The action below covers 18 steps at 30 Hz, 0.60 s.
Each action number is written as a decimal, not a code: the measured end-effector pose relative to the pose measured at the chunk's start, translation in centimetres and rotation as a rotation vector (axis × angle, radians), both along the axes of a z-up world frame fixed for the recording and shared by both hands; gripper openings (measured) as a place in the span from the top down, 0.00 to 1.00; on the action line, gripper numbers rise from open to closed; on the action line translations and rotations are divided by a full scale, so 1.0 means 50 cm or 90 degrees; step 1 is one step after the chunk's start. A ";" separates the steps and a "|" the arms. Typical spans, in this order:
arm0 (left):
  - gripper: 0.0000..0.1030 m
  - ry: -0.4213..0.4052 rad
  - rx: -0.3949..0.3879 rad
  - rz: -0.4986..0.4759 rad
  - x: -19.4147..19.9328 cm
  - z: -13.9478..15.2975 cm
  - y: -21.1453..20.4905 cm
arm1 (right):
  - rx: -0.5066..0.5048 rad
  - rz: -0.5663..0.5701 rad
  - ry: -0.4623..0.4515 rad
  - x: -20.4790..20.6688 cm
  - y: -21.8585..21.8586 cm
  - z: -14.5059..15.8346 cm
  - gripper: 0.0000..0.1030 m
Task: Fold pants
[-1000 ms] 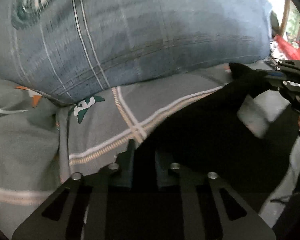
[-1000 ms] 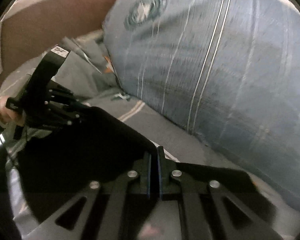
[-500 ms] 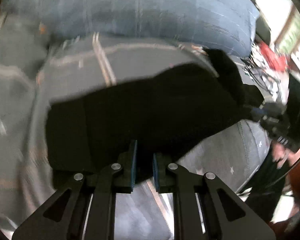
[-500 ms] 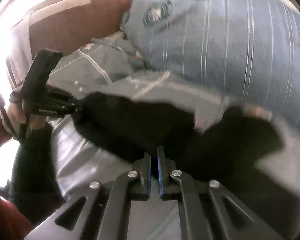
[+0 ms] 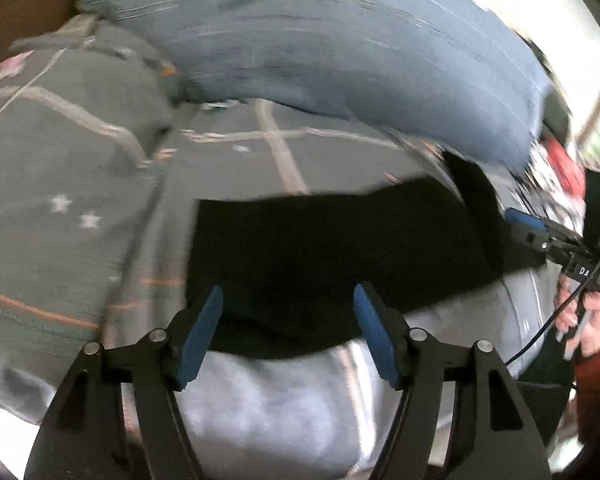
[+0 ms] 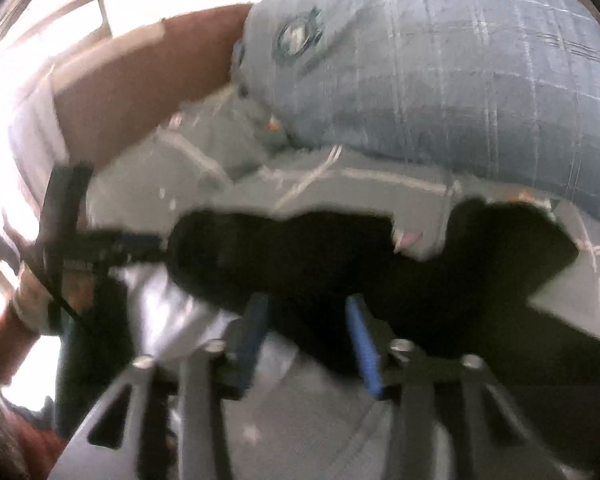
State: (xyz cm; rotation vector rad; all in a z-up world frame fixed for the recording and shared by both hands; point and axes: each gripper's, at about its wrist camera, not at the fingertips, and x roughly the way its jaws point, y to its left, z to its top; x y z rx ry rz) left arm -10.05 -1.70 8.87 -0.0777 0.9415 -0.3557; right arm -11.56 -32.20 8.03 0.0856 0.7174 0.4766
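Observation:
The black pants [image 5: 332, 248] lie folded on the grey bedspread [image 5: 80, 184], in front of a big blue pillow. My left gripper [image 5: 288, 300] is open, its blue pads either side of the pants' near edge, holding nothing. My right gripper [image 6: 308, 312] is open too, just above the near edge of the pants [image 6: 340, 256]. The right gripper also shows at the right edge of the left wrist view [image 5: 540, 236], at the pants' right end. The left gripper shows at the left of the right wrist view [image 6: 132, 244], at the pants' left end.
A large blue plaid pillow [image 5: 340, 48] lies behind the pants; it also shows in the right wrist view [image 6: 460, 72]. A brown headboard [image 6: 148, 80] stands at the back left. Red clutter [image 5: 564, 164] sits beyond the bed's right side.
Both grippers have opened and let go of the pants, which now lie on the bed. Both have drawn back toward the near edge.

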 end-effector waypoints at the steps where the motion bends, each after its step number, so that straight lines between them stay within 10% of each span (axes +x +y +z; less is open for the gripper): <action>1: 0.34 0.005 -0.010 0.020 0.009 -0.002 0.014 | 0.003 -0.015 -0.002 0.026 0.001 0.006 0.50; 7: 0.34 0.030 -0.035 0.067 0.056 -0.043 0.032 | 0.015 -0.054 0.101 0.189 0.017 -0.040 0.46; 8: 0.34 0.039 -0.018 0.063 0.059 -0.059 0.020 | -0.006 -0.061 0.118 0.212 0.027 -0.060 0.56; 9: 0.34 0.042 -0.006 0.062 0.054 -0.066 0.013 | -0.018 -0.059 0.130 0.228 0.034 -0.073 0.94; 18: 0.34 0.057 0.012 0.069 0.042 -0.085 0.006 | -0.089 -0.084 0.103 0.242 0.048 -0.109 0.95</action>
